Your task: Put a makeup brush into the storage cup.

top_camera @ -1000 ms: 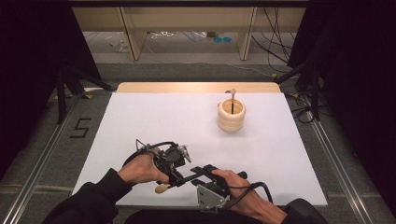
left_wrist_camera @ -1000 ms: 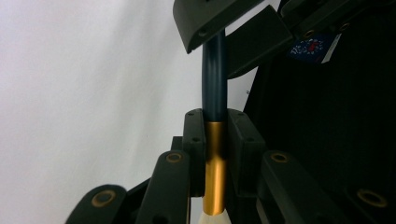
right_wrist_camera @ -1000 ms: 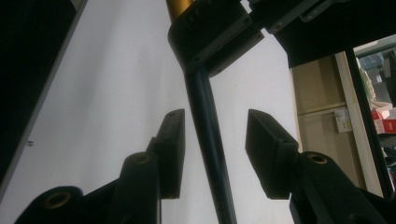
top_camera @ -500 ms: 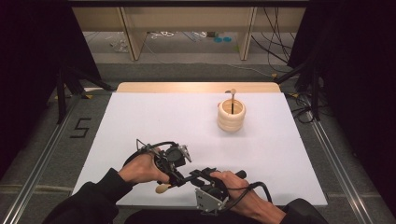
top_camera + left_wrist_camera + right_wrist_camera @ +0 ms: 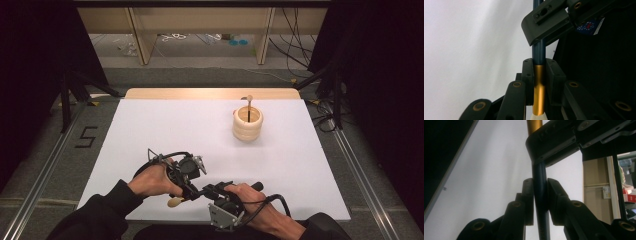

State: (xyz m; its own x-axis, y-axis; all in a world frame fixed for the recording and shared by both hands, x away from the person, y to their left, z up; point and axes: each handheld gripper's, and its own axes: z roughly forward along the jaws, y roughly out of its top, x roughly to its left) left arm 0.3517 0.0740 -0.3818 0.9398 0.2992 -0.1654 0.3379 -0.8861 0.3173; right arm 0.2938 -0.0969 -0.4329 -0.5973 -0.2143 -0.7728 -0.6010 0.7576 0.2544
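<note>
Brush (image 5: 538, 75) held at the near edge of the surface (image 5: 150, 130), spanned between both grippers. Left gripper (image 5: 539, 72): jaws closed on the gold ferrule, bristles toward its camera. Right gripper (image 5: 540, 195): jaws closed on the blue handle. We judge this a handover. We should keep one grip firm until the other lets go, then carry the brush upright to the wooden holder (image 5: 247, 125), well apart at the far right.
</note>
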